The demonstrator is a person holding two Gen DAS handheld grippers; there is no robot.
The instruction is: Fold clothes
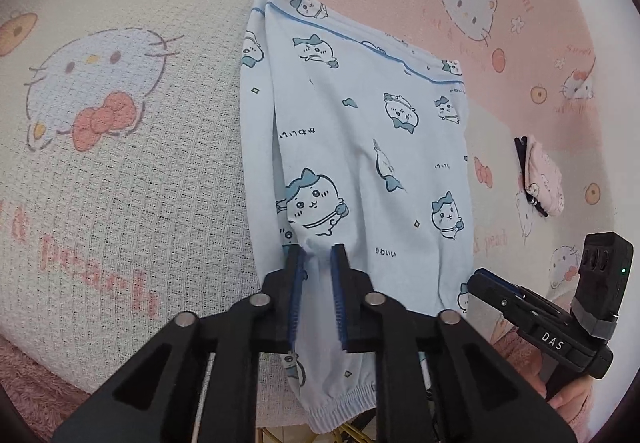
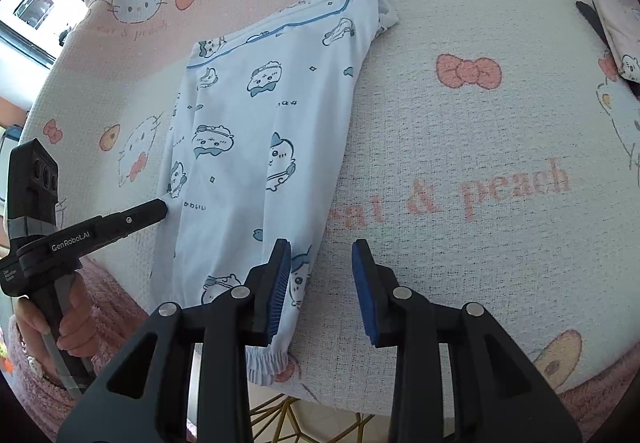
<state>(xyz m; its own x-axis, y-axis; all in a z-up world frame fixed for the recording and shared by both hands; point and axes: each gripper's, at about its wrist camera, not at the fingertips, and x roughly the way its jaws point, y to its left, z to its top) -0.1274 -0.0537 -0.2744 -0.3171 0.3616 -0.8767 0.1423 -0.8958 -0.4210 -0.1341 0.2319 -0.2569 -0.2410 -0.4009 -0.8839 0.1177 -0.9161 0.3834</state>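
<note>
Pajama pants [image 1: 360, 147] lie on the cat-print blanket [image 1: 132, 179]; my left gripper [image 1: 319, 255] pinches their fabric, my right gripper [image 2: 321, 249] gapes empty.

A surface is covered by a pink-and-cream cat-print cloth [image 2: 460, 131]. Light-blue printed pyjama trousers [image 1: 360, 147] are laid on it; well apart, a small pink folded garment [image 1: 546, 179] is seen.

We cannot see the trousers' [image 1: 360, 131] cuff beneath the left gripper [image 1: 319, 255]. The folded pink item [image 2: 618, 31] is cut off by the right-wrist frame edge. The small print on the trousers is illegible.
</note>
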